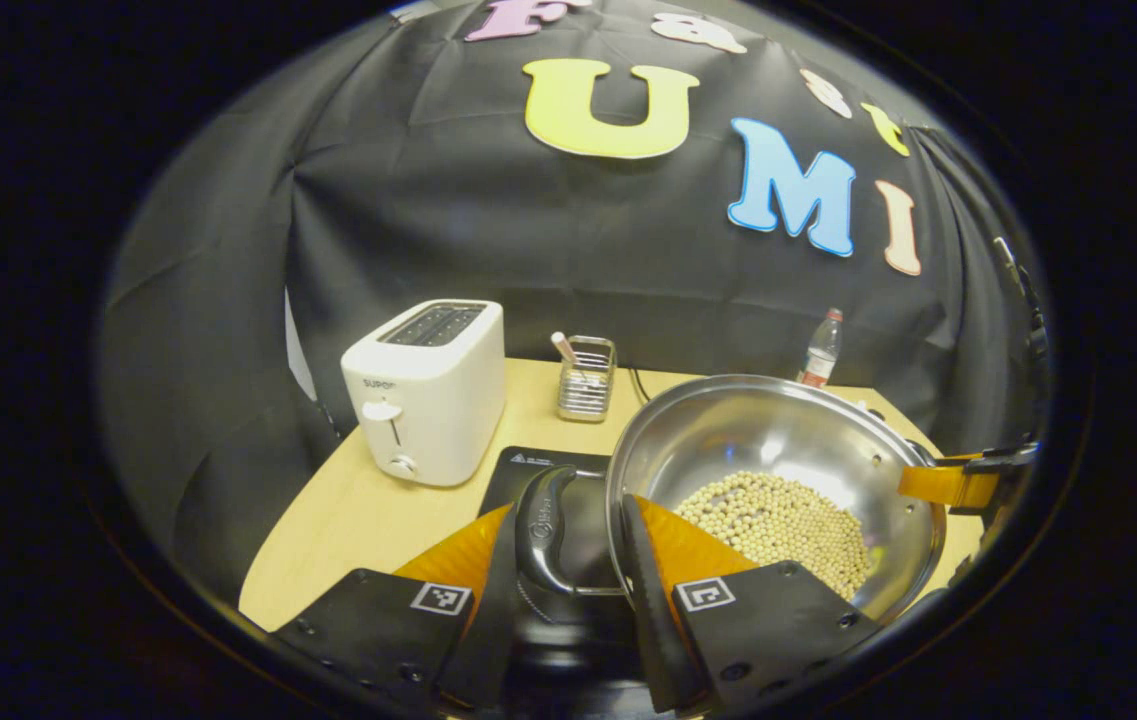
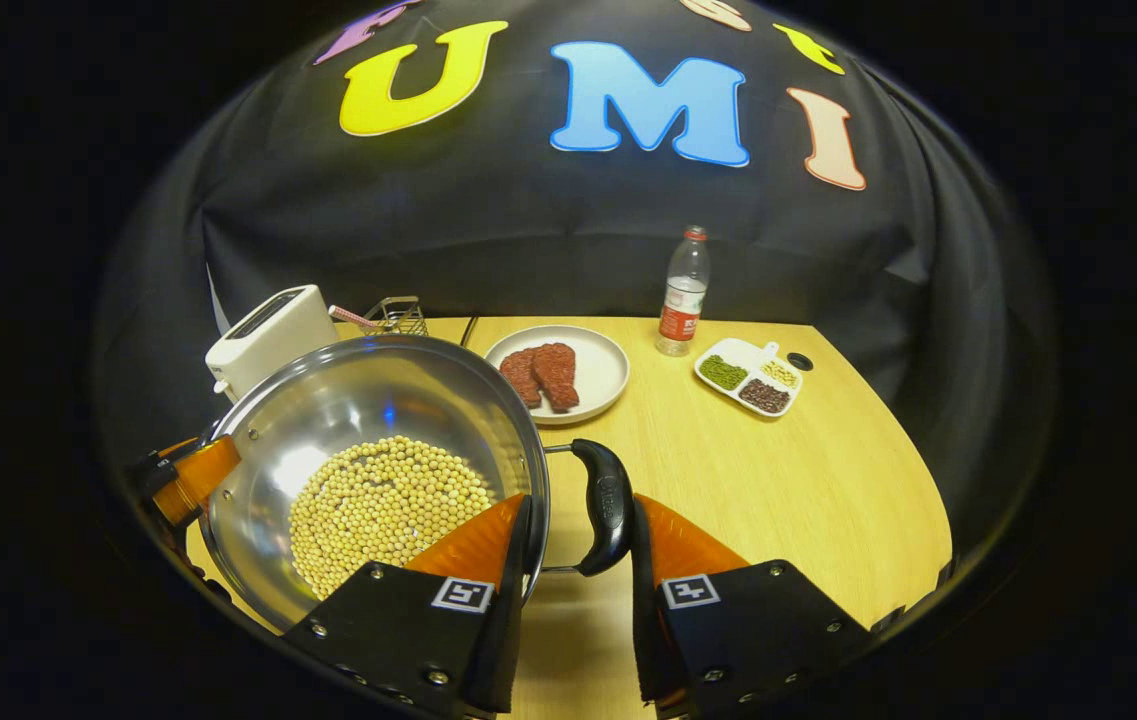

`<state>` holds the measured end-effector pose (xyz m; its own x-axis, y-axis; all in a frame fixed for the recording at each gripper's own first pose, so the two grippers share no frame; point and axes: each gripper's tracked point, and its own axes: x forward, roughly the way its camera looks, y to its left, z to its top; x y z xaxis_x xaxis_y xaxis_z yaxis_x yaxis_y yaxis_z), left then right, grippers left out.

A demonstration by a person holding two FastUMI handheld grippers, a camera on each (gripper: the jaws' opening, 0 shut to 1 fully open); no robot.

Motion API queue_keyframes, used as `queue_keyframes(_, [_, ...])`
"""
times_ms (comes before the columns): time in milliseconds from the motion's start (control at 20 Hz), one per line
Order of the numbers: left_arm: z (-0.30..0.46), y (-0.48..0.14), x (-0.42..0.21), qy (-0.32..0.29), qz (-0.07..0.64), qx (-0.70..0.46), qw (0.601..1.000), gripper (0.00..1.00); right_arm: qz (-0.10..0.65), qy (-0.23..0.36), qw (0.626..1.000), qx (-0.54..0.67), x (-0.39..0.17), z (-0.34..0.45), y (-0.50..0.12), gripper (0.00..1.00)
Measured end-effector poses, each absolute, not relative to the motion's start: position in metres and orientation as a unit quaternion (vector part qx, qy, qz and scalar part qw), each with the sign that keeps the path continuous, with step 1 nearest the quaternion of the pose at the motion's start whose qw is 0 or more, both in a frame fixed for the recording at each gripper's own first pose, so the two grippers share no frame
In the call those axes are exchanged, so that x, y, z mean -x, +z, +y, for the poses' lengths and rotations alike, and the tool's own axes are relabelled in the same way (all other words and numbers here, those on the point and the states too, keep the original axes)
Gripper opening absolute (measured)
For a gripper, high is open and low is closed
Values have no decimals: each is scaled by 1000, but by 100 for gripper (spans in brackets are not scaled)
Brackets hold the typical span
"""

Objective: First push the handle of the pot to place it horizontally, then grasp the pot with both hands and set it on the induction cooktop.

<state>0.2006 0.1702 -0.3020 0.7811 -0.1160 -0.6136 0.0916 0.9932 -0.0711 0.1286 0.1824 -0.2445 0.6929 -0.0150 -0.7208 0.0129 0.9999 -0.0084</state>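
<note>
Left gripper view looks along the left gripper [image 1: 570, 545], whose two fingers straddle the black loop handle [image 1: 546, 528] on one side of the round stainless-steel pot [image 1: 773, 480]; whether both fingers actually press on the handle I cannot tell, since a sliver of space seems to remain on each side. The pot, holding a bed of pale soybeans [image 1: 788, 520], appears to sit partly over the flat black induction cooktop [image 1: 543, 475], so I judge the carry to be near its end, with the setting-down not yet confirmed. Behind it stand a white two-slot toaster [image 1: 428, 390], a small wire basket [image 1: 586, 378] and a clear plastic bottle [image 1: 821, 348] on the light wooden table [image 1: 348, 530]. At the pot's far rim the right gripper [image 1: 958, 482] is visible. Right gripper view shows that gripper [image 2: 578, 540] with its fingers either side of the opposite black handle [image 2: 603, 505], again too loosely framed to call a firm grip; holding both handles level keeps the beans from spilling. It also reveals a white plate with red meat slices [image 2: 558, 372] and a white divided dish of beans [image 2: 750, 375], but hides the cooktop beneath the pot.
</note>
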Motion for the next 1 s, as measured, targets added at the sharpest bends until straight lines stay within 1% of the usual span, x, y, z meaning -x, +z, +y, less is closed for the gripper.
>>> queue_keyframes(50, [176, -304, -202, -53, 328, 17, 943, 60, 394, -5, 919, 2, -131, 188, -247, 47])
queue_keyframes(100, [182, -307, -205, -50, 330, 17, 942, 57, 396, -4, 918, 2, -133, 194, -250, 47])
queue_keyframes(150, [187, -311, -205, -47, 334, 15, 941, 60, 398, -3, 917, 1, -136, 198, -253, 47])
queue_keyframes(250, [195, -317, -211, -43, 338, 8, 940, 60, 405, 0, 914, 0, -139, 208, -261, 47])
queue_keyframes(300, [199, -321, -214, -43, 341, 6, 939, 64, 407, -1, 913, -1, -140, 212, -264, 47])
queue_keyframes(350, [203, -325, -215, -42, 344, 5, 938, 60, 409, 0, 912, -1, -141, 215, -268, 47])
queue_keyframes(400, [206, -327, -218, -42, 347, 5, 937, 60, 411, 1, 912, -1, -141, 218, -271, 47])
queue_keyframes(450, [209, -331, -220, -41, 348, 4, 936, 57, 413, 1, 911, -3, -142, 220, -274, 47])
queue_keyframes(500, [211, -333, -222, -41, 349, 3, 936, 57, 413, 0, 911, -6, -142, 222, -276, 47])
queue_keyframes(550, [211, -335, -222, -40, 348, 5, 936, 60, 413, -1, 910, -11, -142, 222, -279, 47])
queue_keyframes(600, [211, -335, -223, -39, 349, 8, 936, 57, 416, -2, 909, -16, -142, 222, -282, 47])
queue_keyframes(650, [212, -338, -221, -38, 352, 9, 935, 60, 419, -2, 908, -21, -141, 222, -285, 47])
queue_keyframes(700, [212, -337, -221, -37, 350, 12, 936, 60, 411, -4, 911, -24, -143, 221, -282, 47])
queue_keyframes(750, [212, -340, -221, -36, 352, 16, 935, 57, 412, -4, 911, -23, -142, 221, -284, 47])
queue_keyframes(800, [213, -340, -221, -35, 351, 17, 936, 57, 410, -3, 912, -25, -144, 221, -282, 47])
queue_keyframes(850, [213, -341, -221, -33, 348, 20, 937, 62, 411, -1, 911, -27, -145, 221, -282, 47])
queue_keyframes(900, [213, -341, -220, -32, 348, 23, 937, 65, 407, 5, 913, -30, -145, 221, -282, 49])
queue_keyframes(950, [217, -338, -222, -26, 336, 18, 941, 60, 401, 17, 915, -34, -145, 224, -279, 49])
queue_keyframes(1000, [221, -338, -223, -16, 331, 4, 944, 70, 388, 21, 921, -33, -147, 223, -274, 60])
